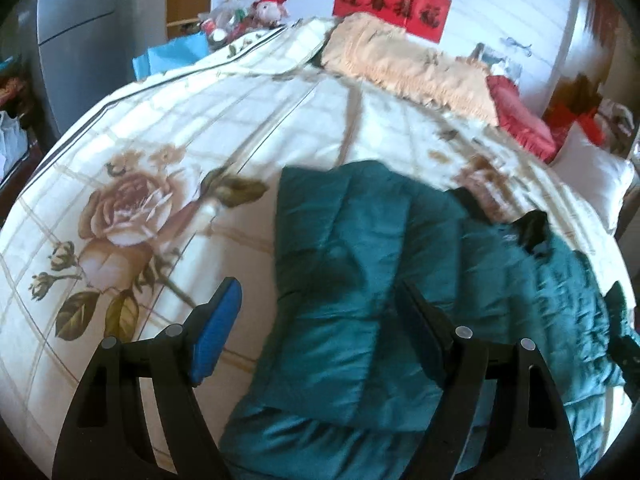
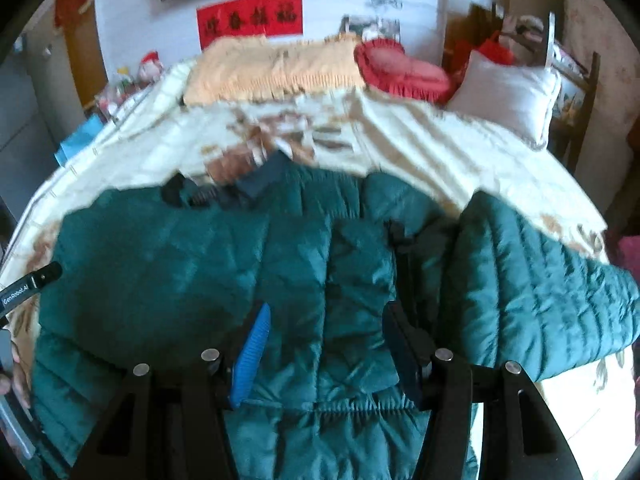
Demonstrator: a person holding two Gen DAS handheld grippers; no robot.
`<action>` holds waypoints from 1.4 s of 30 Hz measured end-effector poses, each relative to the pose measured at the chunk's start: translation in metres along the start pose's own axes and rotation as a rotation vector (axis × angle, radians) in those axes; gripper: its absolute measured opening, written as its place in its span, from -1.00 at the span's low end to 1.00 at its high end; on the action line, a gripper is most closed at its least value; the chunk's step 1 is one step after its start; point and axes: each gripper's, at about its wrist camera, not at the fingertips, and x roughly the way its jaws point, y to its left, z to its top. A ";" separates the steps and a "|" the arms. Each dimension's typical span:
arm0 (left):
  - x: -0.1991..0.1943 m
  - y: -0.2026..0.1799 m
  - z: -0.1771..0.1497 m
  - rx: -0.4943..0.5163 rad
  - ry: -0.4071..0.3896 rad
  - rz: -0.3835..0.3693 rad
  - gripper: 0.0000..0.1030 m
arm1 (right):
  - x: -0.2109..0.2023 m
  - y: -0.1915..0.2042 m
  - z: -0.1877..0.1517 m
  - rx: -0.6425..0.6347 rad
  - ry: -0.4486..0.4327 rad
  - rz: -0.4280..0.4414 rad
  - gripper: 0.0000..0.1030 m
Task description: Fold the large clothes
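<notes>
A dark green quilted jacket [image 1: 360, 280] lies on a cream floral bedspread [image 1: 160, 160], one sleeve folded across its body. My left gripper [image 1: 316, 304] hovers open above the jacket's left edge, with nothing between its blue pads. In the right wrist view the jacket [image 2: 200, 260] fills the foreground, its right sleeve [image 2: 540, 280] spread out to the right. My right gripper [image 2: 328, 328] is open just above the jacket's lower middle and holds nothing. The left gripper's tip [image 2: 28, 284] shows at the left edge.
An orange fringed blanket [image 2: 276, 68], a red frilled cushion [image 2: 400, 68] and a white pillow [image 2: 508, 92] lie at the head of the bed. A red banner [image 2: 250, 18] hangs on the wall. A grey cabinet [image 1: 72, 40] and clutter stand at the bed's left.
</notes>
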 end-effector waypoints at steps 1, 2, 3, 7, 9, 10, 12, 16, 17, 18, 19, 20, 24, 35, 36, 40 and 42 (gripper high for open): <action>-0.001 -0.005 0.001 0.009 -0.002 -0.004 0.55 | -0.001 0.004 0.003 -0.002 -0.005 0.005 0.13; -0.001 -0.008 0.003 0.019 -0.006 -0.003 0.55 | 0.000 0.006 0.006 -0.004 -0.006 0.008 0.21; -0.001 -0.013 0.003 0.032 -0.012 0.001 0.55 | 0.002 0.009 0.009 -0.009 -0.007 0.011 0.23; 0.009 -0.024 0.002 0.055 -0.010 -0.001 0.56 | 0.018 0.019 0.014 -0.037 0.007 0.000 0.23; 0.017 -0.027 0.000 0.057 0.005 0.000 0.56 | 0.032 0.021 0.015 -0.045 0.026 -0.007 0.23; 0.021 -0.029 -0.002 0.059 0.006 0.008 0.56 | 0.036 0.022 0.014 -0.046 0.032 -0.012 0.23; 0.024 -0.032 -0.004 0.069 -0.002 0.022 0.56 | 0.052 0.022 0.012 -0.044 0.061 -0.028 0.23; 0.029 -0.035 -0.008 0.095 -0.014 0.035 0.56 | 0.077 0.016 0.004 -0.024 0.092 -0.033 0.24; 0.030 -0.035 -0.009 0.097 -0.014 0.037 0.56 | 0.080 0.014 0.003 -0.021 0.092 -0.032 0.25; 0.031 -0.035 -0.010 0.100 -0.013 0.040 0.56 | 0.081 0.014 0.004 -0.024 0.092 -0.034 0.25; 0.031 -0.036 -0.011 0.104 -0.013 0.043 0.56 | 0.080 0.014 0.003 -0.028 0.094 -0.036 0.25; 0.032 -0.036 -0.011 0.105 -0.013 0.045 0.56 | 0.077 0.015 0.005 -0.033 0.099 -0.036 0.25; 0.033 -0.036 -0.011 0.101 -0.014 0.042 0.56 | 0.049 0.011 0.008 -0.026 0.067 -0.010 0.25; 0.022 -0.037 -0.016 0.119 -0.014 0.060 0.56 | 0.041 0.010 -0.020 -0.078 0.095 -0.039 0.25; 0.017 -0.037 -0.017 0.118 -0.015 0.055 0.56 | 0.047 0.009 -0.022 -0.078 0.110 -0.042 0.25; -0.006 -0.039 -0.023 0.114 -0.036 0.030 0.56 | 0.039 0.006 -0.024 -0.058 0.102 -0.033 0.25; -0.018 -0.040 -0.026 0.110 -0.052 0.014 0.56 | 0.028 0.002 -0.023 -0.040 0.096 -0.011 0.25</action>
